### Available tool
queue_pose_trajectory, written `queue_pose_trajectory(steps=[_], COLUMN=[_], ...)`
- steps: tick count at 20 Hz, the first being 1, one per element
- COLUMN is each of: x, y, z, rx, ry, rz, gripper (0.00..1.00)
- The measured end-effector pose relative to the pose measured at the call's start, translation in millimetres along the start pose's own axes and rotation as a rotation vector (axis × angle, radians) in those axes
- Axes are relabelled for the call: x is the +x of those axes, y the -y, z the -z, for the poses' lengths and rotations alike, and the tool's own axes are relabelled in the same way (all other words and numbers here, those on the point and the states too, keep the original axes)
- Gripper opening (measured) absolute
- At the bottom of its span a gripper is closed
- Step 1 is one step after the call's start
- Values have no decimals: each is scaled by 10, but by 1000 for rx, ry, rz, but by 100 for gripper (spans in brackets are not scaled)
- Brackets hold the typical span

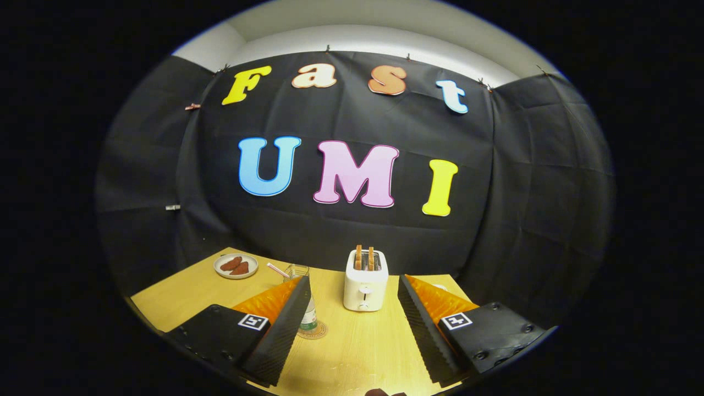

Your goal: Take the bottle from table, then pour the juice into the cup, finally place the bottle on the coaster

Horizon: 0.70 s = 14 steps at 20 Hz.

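Hand-held gripper point(352, 324) spread wide, empty; bottle point(309, 314) stands upright on coaster point(313, 331), partly behind the left finger, cup point(297, 271) beyond; judged light, rigid, slippery, best gripped mid-body.

A mock kitchen booth: black cloth walls point(352, 231) around a wooden table point(352, 341), toaster point(365, 280) at lower centre, plate point(235, 265) lower left.

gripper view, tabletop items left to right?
Plate with two reddish-brown pieces → cup with straw → bottle on its coaster, partly behind one finger → toaster with two slices up. Gripper open, fingers on nothing, toaster beyond the gap.
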<state>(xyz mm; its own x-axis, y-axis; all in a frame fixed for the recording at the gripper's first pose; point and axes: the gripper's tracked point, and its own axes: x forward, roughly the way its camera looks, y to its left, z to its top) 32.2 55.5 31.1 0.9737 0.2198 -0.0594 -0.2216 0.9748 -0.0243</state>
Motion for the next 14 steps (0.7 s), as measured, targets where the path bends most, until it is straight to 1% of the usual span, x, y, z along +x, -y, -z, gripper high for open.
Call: queue_pose_trajectory(steps=[4,8,10,14], x=[-421,-599,-592,-532], y=[197,377,408,316], z=[245,389,394,347], rx=[61,91,112,118], ry=[-43,-75,-77,-71], rz=[80,131,143,126], gripper=[97,98,98,100])
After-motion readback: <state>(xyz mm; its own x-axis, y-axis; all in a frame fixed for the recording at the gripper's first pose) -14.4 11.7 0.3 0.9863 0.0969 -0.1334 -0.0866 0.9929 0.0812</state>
